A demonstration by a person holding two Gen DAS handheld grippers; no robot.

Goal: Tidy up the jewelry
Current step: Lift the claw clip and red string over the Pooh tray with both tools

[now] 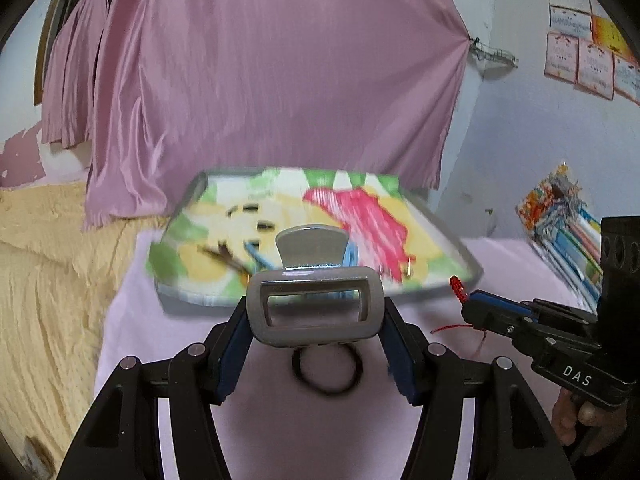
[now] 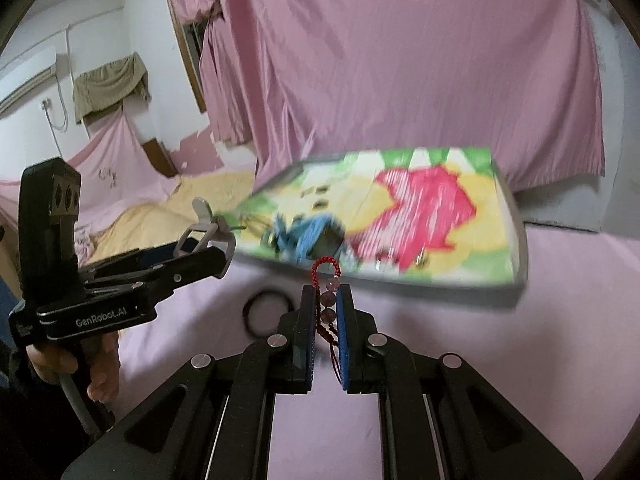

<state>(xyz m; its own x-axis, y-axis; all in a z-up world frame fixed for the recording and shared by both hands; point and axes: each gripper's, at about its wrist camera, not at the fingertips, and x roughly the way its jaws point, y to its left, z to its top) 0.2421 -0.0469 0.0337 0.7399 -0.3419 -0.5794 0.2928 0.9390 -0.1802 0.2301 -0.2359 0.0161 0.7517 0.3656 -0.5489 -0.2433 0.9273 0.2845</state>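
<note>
My left gripper (image 1: 316, 312) is shut on a grey hair claw clip (image 1: 314, 304), held above the pink tabletop; the clip also shows in the right wrist view (image 2: 208, 232). My right gripper (image 2: 326, 296) is shut on a red beaded cord bracelet (image 2: 327, 292), whose red end also shows in the left wrist view (image 1: 458, 288). A black hair tie (image 1: 328, 372) lies on the cloth below the clip and shows in the right wrist view (image 2: 268, 312). A colourful tray (image 1: 460, 256) behind holds a blue item (image 2: 308, 232) and small dark pieces.
Pink curtains (image 1: 280, 80) hang behind the tray. A yellow blanket (image 1: 48, 280) covers the bed at left. A stack of colourful books (image 1: 568, 232) leans at the right wall. The tray rim shows in the right wrist view (image 2: 518, 240).
</note>
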